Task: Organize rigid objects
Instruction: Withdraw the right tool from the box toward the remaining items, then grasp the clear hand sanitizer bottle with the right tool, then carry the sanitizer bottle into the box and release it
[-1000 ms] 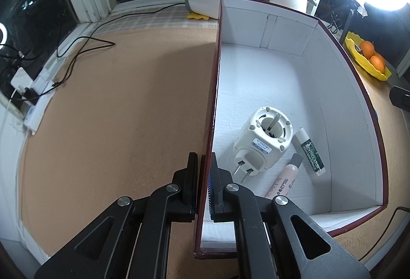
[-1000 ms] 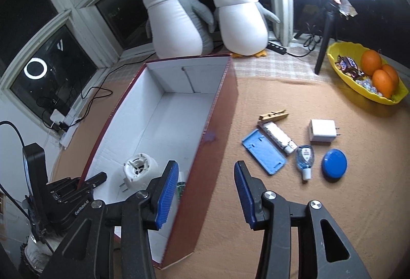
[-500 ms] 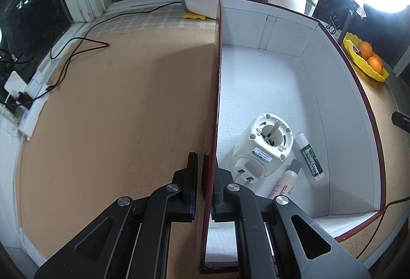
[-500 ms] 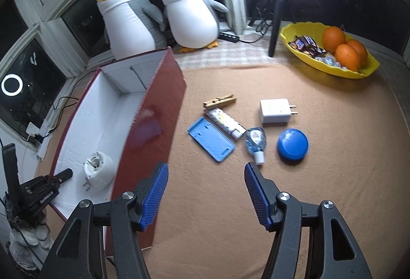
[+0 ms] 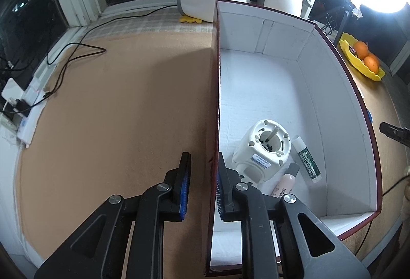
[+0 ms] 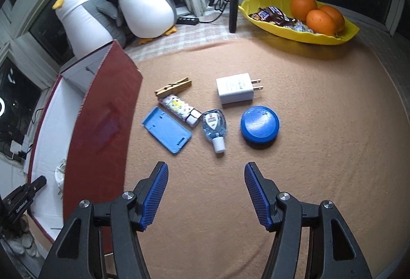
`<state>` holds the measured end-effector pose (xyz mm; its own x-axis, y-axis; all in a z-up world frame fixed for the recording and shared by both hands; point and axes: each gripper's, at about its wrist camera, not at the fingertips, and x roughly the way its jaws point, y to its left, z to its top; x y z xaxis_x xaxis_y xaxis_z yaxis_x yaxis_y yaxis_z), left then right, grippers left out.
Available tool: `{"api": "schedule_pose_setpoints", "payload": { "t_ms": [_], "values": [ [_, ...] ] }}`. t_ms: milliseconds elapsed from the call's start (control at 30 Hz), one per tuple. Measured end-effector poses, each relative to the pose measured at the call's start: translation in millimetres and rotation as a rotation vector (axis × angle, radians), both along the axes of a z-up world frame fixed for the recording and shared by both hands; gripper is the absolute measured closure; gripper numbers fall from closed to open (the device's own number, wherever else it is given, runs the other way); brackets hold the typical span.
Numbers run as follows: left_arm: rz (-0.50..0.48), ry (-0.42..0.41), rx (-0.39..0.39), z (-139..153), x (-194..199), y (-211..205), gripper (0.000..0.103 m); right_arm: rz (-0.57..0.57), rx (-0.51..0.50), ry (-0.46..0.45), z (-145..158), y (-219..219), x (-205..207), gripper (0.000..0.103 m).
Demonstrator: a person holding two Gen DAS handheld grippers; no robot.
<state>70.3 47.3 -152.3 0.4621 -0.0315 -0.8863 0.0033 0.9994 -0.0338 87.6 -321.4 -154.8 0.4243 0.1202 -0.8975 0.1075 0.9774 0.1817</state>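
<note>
Progress is partial: three items lie in the box (image 5: 256, 89); six wait at twelve o'clock of the spread right tongs (image 6: 206, 193). Left tongs (image 5: 202, 186) are opening off the box wall.

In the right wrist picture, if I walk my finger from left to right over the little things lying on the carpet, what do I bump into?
blue case → hand sanitizer bottle → white charger → round blue lid. The clothespin and patterned tube sit above the case, so I left them out.
</note>
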Motion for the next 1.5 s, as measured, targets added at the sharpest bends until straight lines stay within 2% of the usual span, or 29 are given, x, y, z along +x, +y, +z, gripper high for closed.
{"api": "schedule_pose_setpoints", "payload": {
  "t_ms": [167,267,433,567,1067,1333,1500],
  "values": [
    [-0.012,0.008,0.001,-1,1,0,0.087,-0.005,-0.018,0.011,-13,-1,18,0.047],
    [-0.019,0.011,0.004,0,2,0,0.087,0.001,-0.004,0.022,-20,0,27,0.054],
    [-0.029,0.018,0.006,-1,5,-2,0.087,-0.015,-0.007,0.049,-33,-1,45,0.061],
    [-0.030,0.025,0.004,-3,6,-2,0.087,-0.039,0.029,0.073,-43,-7,52,0.069],
    [-0.031,0.025,0.003,-2,8,-5,0.087,-0.022,-0.029,0.108,-56,-2,74,0.075],
    [-0.023,0.026,0.008,-4,6,-5,0.087,0.027,-0.106,0.097,-59,8,67,0.076],
    [-0.013,0.021,0.008,-3,5,-4,0.087,0.020,-0.100,0.081,-52,7,60,0.077]
  ]
}}
